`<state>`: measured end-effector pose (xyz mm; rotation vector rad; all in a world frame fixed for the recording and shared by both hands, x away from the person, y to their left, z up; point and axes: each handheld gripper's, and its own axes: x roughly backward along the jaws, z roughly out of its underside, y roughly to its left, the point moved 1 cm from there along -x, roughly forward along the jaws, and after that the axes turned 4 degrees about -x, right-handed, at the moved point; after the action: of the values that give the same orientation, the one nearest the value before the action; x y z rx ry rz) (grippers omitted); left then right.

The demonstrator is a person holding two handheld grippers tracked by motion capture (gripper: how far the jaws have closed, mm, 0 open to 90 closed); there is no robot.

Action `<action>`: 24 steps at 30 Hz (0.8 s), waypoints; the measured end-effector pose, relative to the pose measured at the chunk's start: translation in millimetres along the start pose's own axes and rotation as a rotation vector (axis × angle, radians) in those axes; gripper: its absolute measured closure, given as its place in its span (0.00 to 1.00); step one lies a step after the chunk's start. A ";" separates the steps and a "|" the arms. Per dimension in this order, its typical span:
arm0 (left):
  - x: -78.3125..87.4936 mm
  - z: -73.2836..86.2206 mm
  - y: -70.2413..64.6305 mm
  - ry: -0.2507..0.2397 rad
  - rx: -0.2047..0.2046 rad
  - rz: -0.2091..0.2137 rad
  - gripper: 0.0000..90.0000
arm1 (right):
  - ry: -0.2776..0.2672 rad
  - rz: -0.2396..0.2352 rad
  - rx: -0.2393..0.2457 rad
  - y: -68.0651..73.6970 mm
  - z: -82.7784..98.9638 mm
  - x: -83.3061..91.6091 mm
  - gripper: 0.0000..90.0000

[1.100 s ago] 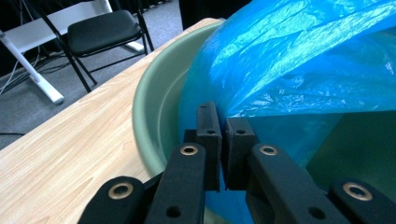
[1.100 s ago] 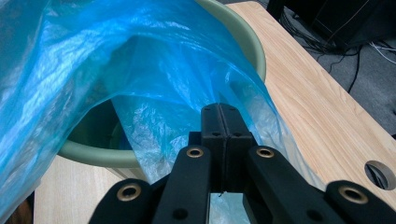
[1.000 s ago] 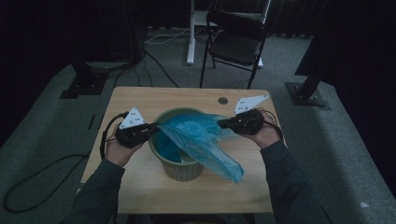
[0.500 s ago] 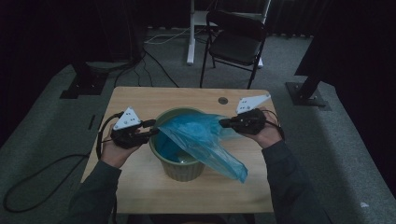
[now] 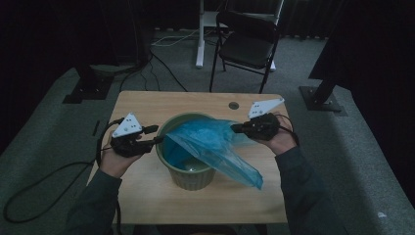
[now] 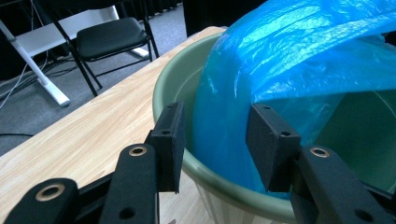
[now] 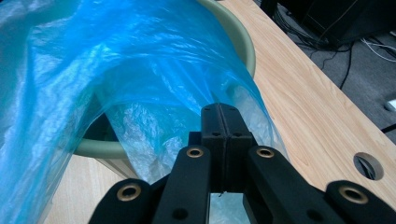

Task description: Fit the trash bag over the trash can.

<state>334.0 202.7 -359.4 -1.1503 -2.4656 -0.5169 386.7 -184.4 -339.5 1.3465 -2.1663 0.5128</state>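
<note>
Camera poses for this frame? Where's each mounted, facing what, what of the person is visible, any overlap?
High view: above the person's side, looking forward and down on the table; forearms, both hands visible.
Left gripper view: on the left gripper, jaws open at the green bin rim.
Right gripper view: on the right gripper, pinching the blue bag.
All share bin and bag.

The bag (image 5: 215, 147) was a translucent bright blue, creased with pale glints. The bin (image 5: 188, 174) it lay in was a dull sage green. The table (image 5: 147, 196) showed light wood grain with fine streaks. Both grippers, left (image 5: 155, 134) and right (image 5: 236, 129), were black with brass-coloured rivets, each topped by a grey plate. The chair (image 5: 247, 44) was black, the carpet (image 5: 44, 132) grey.
</note>
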 end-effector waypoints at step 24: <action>-30.0 -48.2 -31.2 -0.005 -0.128 0.146 0.51 | -0.011 -0.024 -0.003 2.6 -1.6 -4.6 1.00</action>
<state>335.9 141.9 -337.2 -1.3715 -2.3590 -0.6370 386.4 -179.2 -341.2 1.3754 -2.1564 0.4942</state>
